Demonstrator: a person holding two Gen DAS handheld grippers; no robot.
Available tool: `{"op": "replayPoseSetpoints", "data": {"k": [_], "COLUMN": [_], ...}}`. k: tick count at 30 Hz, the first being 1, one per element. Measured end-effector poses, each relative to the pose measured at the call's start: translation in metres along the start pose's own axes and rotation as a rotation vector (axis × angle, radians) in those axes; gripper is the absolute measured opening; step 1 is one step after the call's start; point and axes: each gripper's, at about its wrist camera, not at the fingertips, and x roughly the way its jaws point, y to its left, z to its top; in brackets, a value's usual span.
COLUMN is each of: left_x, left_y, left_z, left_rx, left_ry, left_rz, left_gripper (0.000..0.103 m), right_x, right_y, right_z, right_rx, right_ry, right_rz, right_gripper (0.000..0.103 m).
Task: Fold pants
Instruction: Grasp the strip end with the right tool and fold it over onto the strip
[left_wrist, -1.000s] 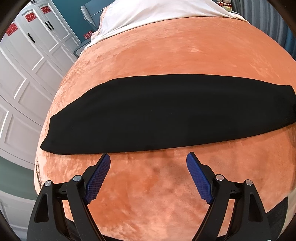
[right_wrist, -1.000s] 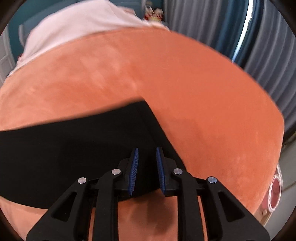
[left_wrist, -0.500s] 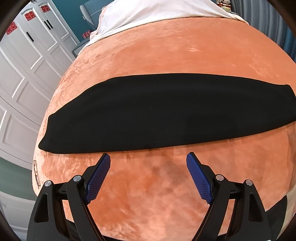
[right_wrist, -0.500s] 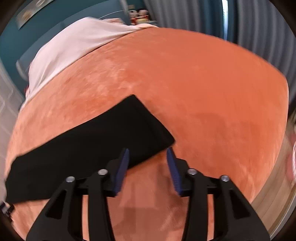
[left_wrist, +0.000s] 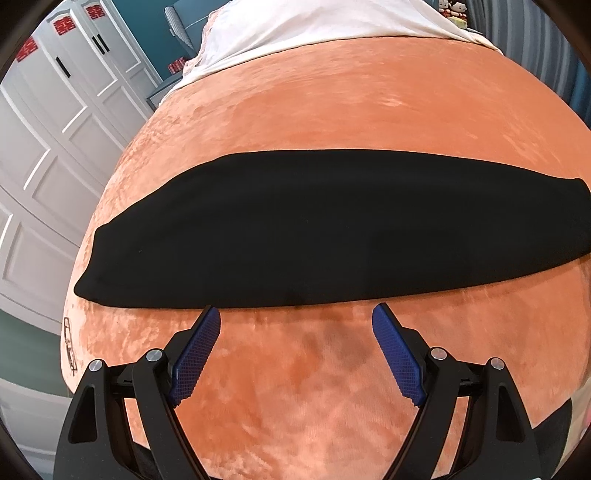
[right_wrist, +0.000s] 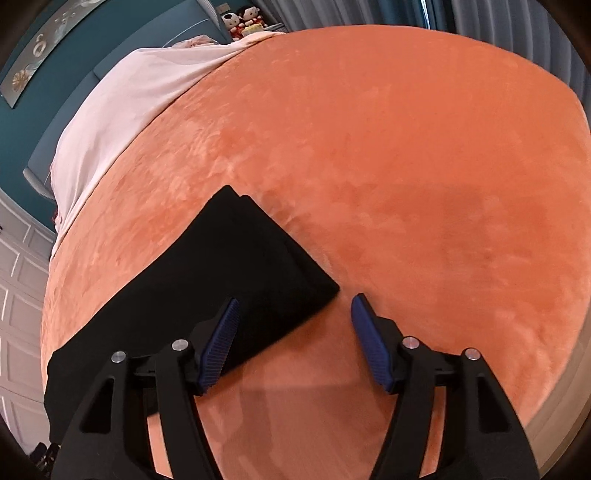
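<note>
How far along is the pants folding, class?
Done: the black fabric pants lie as one long flat strip on the orange plush blanket. In hand: nothing; the left gripper is open, the right gripper is opening over a corner. Left: probably folding the strip shorter.

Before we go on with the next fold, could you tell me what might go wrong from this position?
1. The right gripper is opening over the corner of the black pants, and one pad hangs above the cloth; pulling away could snag it and spoil the fold.
2. The orange blanket is plush and soft, so a low grab by the open left gripper might pinch blanket together with the pants' near edge.
</note>
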Motion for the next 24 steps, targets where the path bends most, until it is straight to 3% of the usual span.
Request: {"op": "replayPoseSetpoints", "data": {"k": [3,4,5,6,7,11,14,18,24], "left_x": [0.004,0.005,0.006,0.007,0.008,0.012,0.015,0.020,0.027], "left_y": [0.000,0.001,0.002,0.004,0.007,0.023,0.044,0.076,0.142], "left_z": [0.002,0.002,0.002,0.002,0.002,-0.004,-0.013,-0.027,-0.052], "left_rx": [-0.005,-0.006,-0.008,-0.011,-0.015,-0.036,-0.055,-0.080,-0.124], "left_ry": [0.007,0.009,0.011,0.012,0.013,0.019,0.026,0.046,0.050], "left_rz": [-0.004,-0.006,-0.007,-0.008,-0.010,-0.018,-0.022,-0.024,0.008], "left_gripper": [0.082,0.082,0.082,0.082,0.082,0.082,0.082,0.082,0.082], "right_x": [0.007,0.008,0.008,0.007,0.004,-0.027,-0.049,-0.057,-0.031], "right_y": [0.005,0.006,0.008,0.010,0.014,0.063,0.130,0.242,0.379], "right_z": [0.005,0.006,0.009,0.011,0.011,0.010,-0.003,-0.048,-0.137], "right_rx": [-0.008,-0.008,0.000,0.020,0.034,-0.040,-0.164,-0.382,-0.637], "right_ry": [-0.006,-0.005,0.008,0.024,0.023,-0.013,-0.008,0.044,0.132], "right_rz": [0.009,0.007,0.029,0.074,0.096,0.180,0.276,0.368,0.400], "right_gripper": [0.059,0.052,0.033,0.023,0.021,0.020,0.020,0.020,0.020]}}
